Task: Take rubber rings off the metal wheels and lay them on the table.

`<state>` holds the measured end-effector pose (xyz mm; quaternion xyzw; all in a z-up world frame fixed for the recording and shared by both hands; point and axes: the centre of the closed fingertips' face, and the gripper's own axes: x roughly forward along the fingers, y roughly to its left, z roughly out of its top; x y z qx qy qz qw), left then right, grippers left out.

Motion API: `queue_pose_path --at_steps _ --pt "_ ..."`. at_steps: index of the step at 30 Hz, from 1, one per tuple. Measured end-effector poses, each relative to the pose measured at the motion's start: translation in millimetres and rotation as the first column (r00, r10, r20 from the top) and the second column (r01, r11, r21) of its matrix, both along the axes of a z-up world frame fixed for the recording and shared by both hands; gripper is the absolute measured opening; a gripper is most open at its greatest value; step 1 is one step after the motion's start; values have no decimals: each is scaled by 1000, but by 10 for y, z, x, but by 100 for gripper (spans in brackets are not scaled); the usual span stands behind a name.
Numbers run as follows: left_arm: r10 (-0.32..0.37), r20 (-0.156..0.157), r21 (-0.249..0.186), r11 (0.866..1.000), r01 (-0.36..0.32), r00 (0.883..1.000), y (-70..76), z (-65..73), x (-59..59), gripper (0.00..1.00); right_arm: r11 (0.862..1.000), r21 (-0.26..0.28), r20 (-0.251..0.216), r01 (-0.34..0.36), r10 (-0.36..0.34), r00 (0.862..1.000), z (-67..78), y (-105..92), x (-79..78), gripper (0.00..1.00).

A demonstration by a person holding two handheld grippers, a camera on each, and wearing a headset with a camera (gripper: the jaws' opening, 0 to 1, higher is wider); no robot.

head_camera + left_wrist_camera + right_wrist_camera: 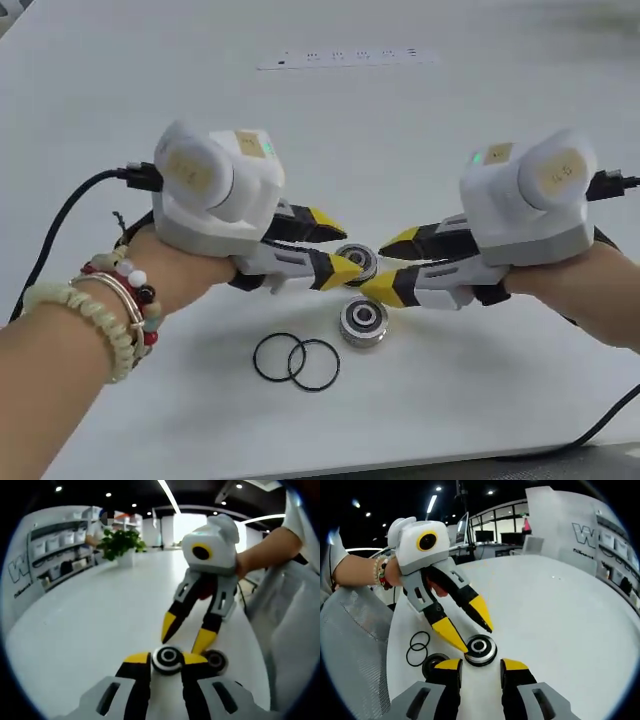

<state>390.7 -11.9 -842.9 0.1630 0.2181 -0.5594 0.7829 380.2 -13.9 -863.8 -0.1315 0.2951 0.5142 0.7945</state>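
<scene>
A small metal wheel (357, 260) with a dark outer band sits between the yellow tips of my left gripper (348, 250), which is shut on it. In the left gripper view the wheel (168, 661) is held between the left gripper's (167, 657) own tips. My right gripper (378, 266) faces it from the right, open, with its tips just short of the wheel (480, 650). The right gripper's (481, 665) own jaws stand apart with nothing between them. A second wheel (363, 322) lies on the white table (450, 90) below. Two black rubber rings (295, 360) lie overlapping in front of it.
A white power strip (345, 58) lies at the far side of the table. Black cables (60, 225) trail from both grippers. The table's front edge (400, 462) runs close behind the rings. A bead-braceleted wrist (110, 305) holds the left gripper.
</scene>
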Motion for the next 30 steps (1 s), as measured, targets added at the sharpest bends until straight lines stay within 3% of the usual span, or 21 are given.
queue_pose_path --at_steps 14,27,30 --pt "0 -24 -12 1000 0 1000 -28 -23 -37 14 1000 6 9 -8 8 1000 12 42 -30 24" --pt "17 -26 -28 999 -18 1000 -38 -56 -7 14 1000 -8 13 -20 20 1000 -18 50 -30 30" --pt "18 -25 -29 999 -19 1000 -39 -56 -7 14 1000 18 21 1 -2 1000 38 52 19 28"
